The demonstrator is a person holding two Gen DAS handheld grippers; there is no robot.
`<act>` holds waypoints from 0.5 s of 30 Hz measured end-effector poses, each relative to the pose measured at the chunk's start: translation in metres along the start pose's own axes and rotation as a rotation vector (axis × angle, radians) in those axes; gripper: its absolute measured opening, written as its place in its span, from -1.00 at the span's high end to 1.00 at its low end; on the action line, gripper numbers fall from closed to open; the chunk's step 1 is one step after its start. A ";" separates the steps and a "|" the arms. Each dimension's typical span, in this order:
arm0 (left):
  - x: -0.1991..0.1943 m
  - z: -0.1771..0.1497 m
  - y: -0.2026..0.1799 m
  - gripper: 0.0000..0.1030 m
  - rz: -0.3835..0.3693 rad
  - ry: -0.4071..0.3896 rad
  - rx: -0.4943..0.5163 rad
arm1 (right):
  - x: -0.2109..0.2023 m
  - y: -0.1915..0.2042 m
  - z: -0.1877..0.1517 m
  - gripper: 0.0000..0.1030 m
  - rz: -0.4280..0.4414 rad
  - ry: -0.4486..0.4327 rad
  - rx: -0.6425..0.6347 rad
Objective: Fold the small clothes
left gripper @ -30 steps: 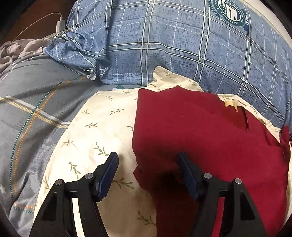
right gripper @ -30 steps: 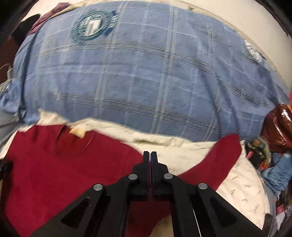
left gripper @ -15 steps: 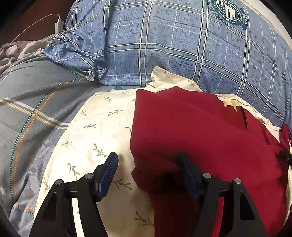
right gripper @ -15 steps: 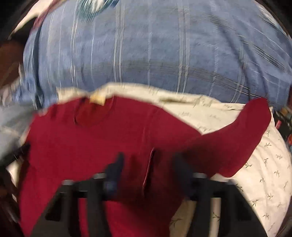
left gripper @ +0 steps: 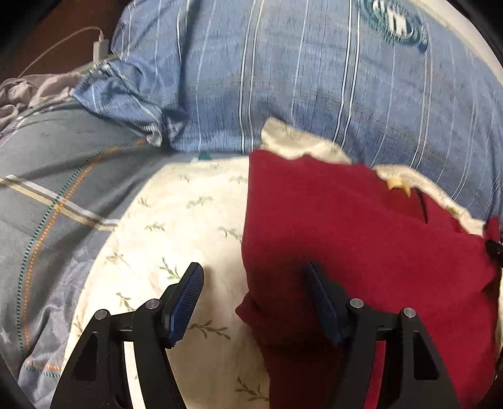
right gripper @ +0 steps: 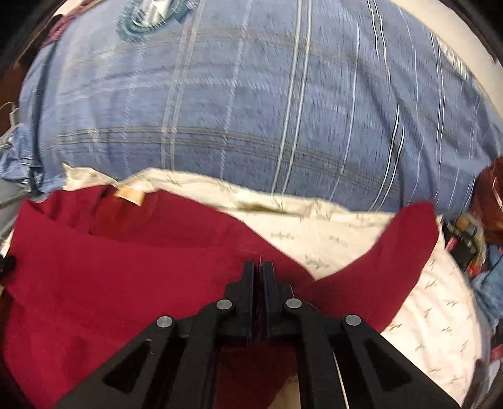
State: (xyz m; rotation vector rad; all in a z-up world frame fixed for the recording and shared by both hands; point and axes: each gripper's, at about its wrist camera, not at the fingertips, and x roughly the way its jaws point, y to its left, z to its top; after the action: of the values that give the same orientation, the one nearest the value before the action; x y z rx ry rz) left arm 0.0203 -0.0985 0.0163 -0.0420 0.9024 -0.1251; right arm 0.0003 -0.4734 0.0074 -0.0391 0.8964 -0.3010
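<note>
Bed [left gripper: 78,176] with blue plaid pillow [right gripper: 251,103]; red garment [right gripper: 110,283] lies on floral cloth [left gripper: 176,226]. Right gripper [right gripper: 259,273], spread half a second ago, is now pinched on a garment fold; sleeve fold judged underway. Left gripper [left gripper: 254,283] is spread, unchanged.

- The dark red knit garment [left gripper: 361,239] runs off the left wrist view's bottom edge.
- The round teal emblem [right gripper: 147,15] on the blue plaid pillow is motion-blurred, its lettering unreadable.
- Colourful clutter [right gripper: 471,239] at the right edge is too smeared to identify.
</note>
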 end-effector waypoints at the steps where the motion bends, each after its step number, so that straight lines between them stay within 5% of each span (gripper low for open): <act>1: 0.001 0.001 0.000 -0.30 -0.001 0.003 -0.002 | 0.005 -0.001 -0.002 0.70 -0.026 0.019 0.004; 6: 0.000 0.005 -0.002 -0.30 0.002 0.004 0.001 | -0.035 0.002 -0.001 0.18 0.029 -0.049 0.037; 9: 0.001 0.005 -0.003 -0.31 0.008 0.003 0.002 | -0.045 0.015 0.001 0.15 0.088 -0.066 -0.001; 12: 0.001 0.004 -0.003 -0.31 0.010 0.000 0.004 | -0.042 0.054 0.001 0.14 0.239 -0.017 -0.058; 15: 0.000 0.003 -0.003 -0.31 0.010 0.000 0.006 | -0.031 0.072 -0.003 0.14 0.269 0.019 -0.072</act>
State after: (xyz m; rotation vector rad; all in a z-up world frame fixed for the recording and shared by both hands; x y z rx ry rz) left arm 0.0230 -0.1014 0.0185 -0.0324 0.9021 -0.1188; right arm -0.0030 -0.3960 0.0176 0.0182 0.9194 -0.0189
